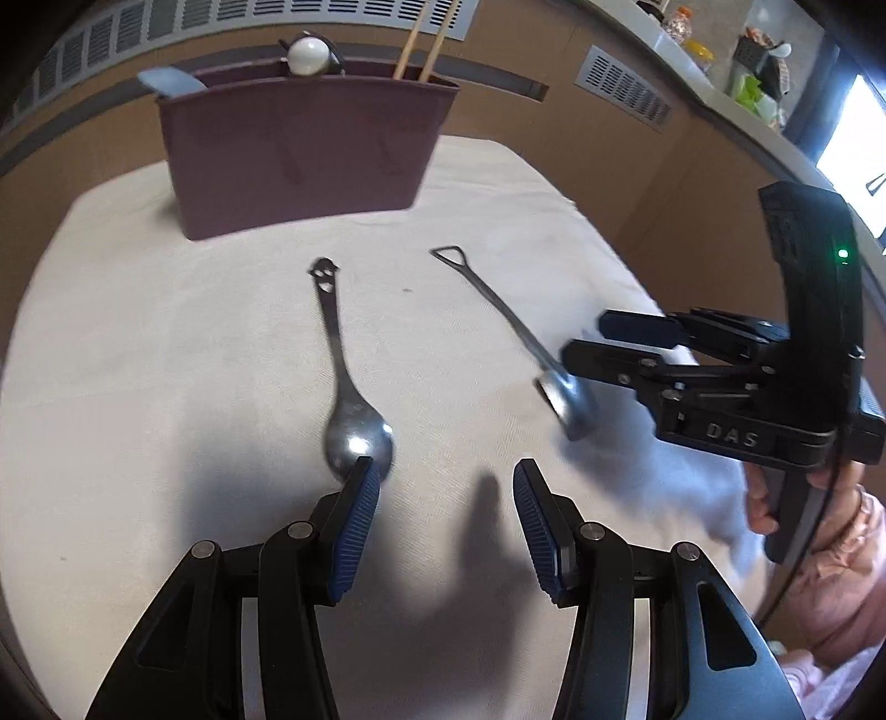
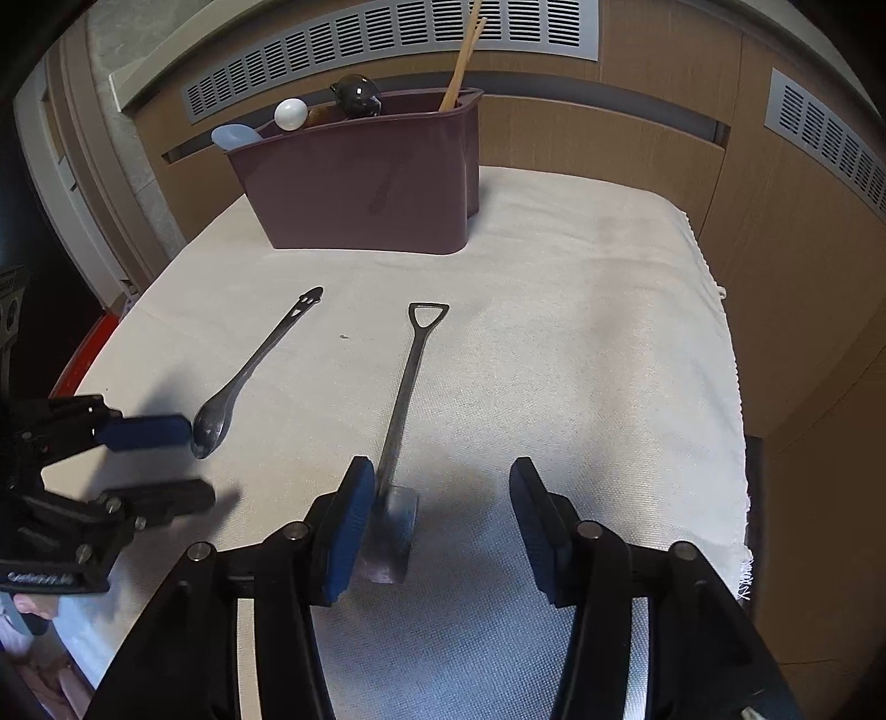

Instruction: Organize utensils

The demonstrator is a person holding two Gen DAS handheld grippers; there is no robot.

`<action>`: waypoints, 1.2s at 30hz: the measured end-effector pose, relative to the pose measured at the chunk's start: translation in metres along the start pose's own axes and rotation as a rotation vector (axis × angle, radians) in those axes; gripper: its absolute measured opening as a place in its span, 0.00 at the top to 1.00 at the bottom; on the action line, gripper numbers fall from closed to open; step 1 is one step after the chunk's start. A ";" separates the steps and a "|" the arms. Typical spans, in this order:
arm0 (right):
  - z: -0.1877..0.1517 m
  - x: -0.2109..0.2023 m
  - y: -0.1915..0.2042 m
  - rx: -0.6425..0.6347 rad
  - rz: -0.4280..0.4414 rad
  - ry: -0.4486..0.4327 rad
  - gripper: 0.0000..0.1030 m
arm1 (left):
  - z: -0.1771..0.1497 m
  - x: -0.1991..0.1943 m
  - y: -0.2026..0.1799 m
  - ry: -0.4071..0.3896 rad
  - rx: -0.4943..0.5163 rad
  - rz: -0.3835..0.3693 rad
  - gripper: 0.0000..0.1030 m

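Observation:
Two metal spoons lie on a white cloth [image 1: 166,343]. A round spoon [image 1: 346,387] with a face cut-out handle lies left; it also shows in the right wrist view [image 2: 249,371]. A shovel-shaped spoon [image 2: 401,421] lies right; it also shows in the left wrist view [image 1: 515,332]. My left gripper [image 1: 446,487] is open, its left fingertip beside the round spoon's bowl; it also shows in the right wrist view [image 2: 183,465]. My right gripper [image 2: 437,482] is open around the shovel spoon's blade; it also shows in the left wrist view [image 1: 581,335]. A maroon utensil holder [image 1: 299,155] [image 2: 360,183] stands at the back.
The holder contains wooden chopsticks [image 2: 462,61], a white ladle [image 2: 290,113], a black ladle [image 2: 357,94] and a pale blue utensil [image 2: 232,135]. Wooden panels with vent grilles [image 2: 387,50] rise behind the table. The cloth's right edge [image 2: 731,387] drops off.

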State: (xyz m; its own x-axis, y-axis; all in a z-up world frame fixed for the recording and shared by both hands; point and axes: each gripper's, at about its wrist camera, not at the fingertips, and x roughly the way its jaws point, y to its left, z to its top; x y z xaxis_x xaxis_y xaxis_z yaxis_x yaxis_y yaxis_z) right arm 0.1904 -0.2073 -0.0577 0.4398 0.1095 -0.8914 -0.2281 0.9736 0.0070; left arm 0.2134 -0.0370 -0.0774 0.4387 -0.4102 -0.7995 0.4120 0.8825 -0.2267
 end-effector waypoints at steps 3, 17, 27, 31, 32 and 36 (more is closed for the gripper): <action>0.000 0.000 -0.001 0.011 0.010 -0.006 0.52 | 0.004 0.003 0.008 -0.014 -0.023 0.103 0.50; -0.003 -0.007 -0.005 0.018 0.004 -0.027 0.48 | 0.018 -0.017 0.017 -0.133 0.017 0.223 0.72; 0.014 0.002 0.015 -0.001 0.064 -0.024 0.48 | 0.033 -0.082 0.027 -0.308 0.040 0.254 0.88; 0.021 0.007 0.020 -0.033 0.044 -0.039 0.48 | 0.031 -0.074 0.041 -0.279 0.002 0.249 0.88; 0.026 0.012 0.021 -0.038 0.043 -0.031 0.49 | 0.030 -0.071 0.043 -0.268 -0.010 0.244 0.88; 0.040 0.034 0.026 -0.046 0.047 0.013 0.77 | 0.020 -0.055 0.049 -0.215 -0.039 0.227 0.87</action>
State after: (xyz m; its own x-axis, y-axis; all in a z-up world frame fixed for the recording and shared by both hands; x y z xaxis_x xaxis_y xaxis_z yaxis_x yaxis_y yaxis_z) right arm 0.2340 -0.1707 -0.0698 0.4167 0.1521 -0.8962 -0.2880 0.9572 0.0286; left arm 0.2255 0.0243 -0.0340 0.6764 -0.2368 -0.6974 0.2550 0.9636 -0.0798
